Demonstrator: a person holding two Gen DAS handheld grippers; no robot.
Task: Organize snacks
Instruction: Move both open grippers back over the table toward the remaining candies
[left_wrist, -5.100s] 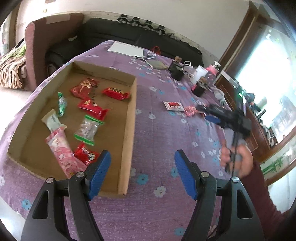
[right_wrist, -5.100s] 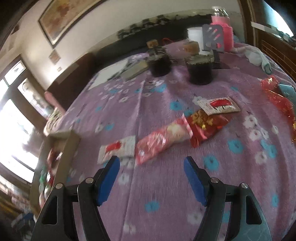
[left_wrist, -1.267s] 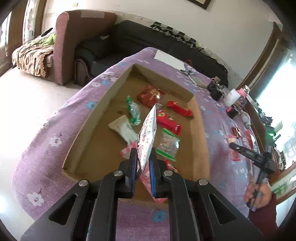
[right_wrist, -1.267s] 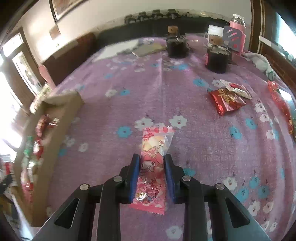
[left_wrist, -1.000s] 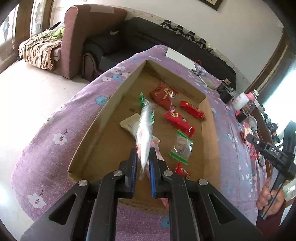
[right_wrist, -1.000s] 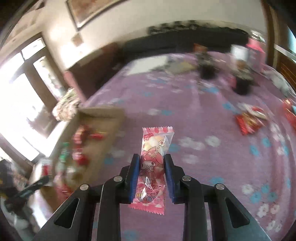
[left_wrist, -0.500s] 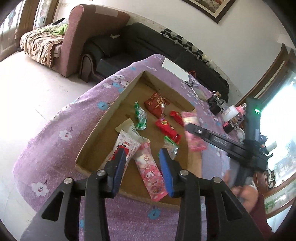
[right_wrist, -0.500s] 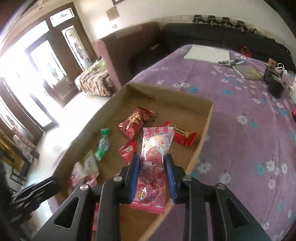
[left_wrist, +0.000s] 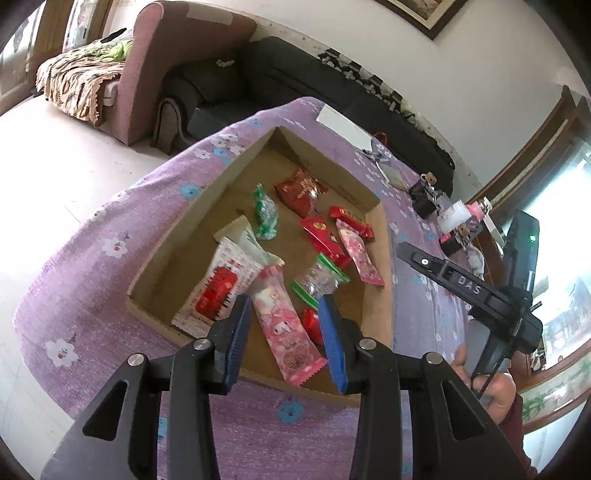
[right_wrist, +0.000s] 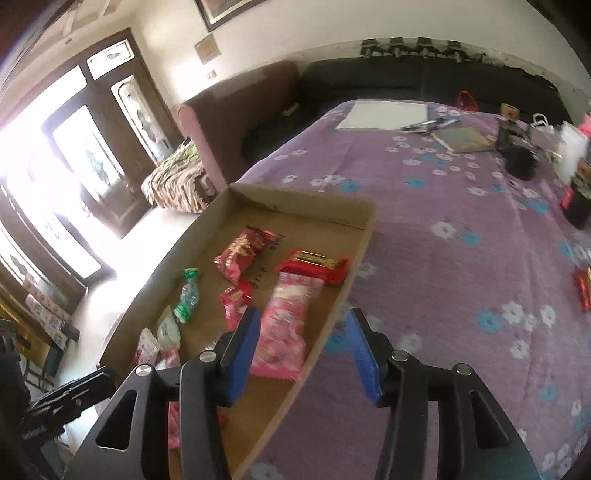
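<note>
Right gripper (right_wrist: 301, 349), low centre of its own view: jaws just been opening, parted now, pads clear of the pink snack pack (right_wrist: 284, 325), seen blurred just beyond them over the cardboard tray (right_wrist: 364, 221). Released, apparently; one more snack sorted. Half a second back, clamped upright between those pads. Left gripper (left_wrist: 286, 332): narrowly parted, holding nothing, above the white-and-red packet (left_wrist: 218, 286) at lower centre of the tray, pinched in it a second ago. Red packet (right_wrist: 583, 291) at right edge, on the cloth, not yet collected.

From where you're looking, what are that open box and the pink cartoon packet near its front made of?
The box looks like plain brown cardboard: matte, raw cut edges, thin folded walls. The pink cartoon packet seems to be glossy printed plastic film, with crimped, zigzag-cut ends and a slight sheen.
</note>
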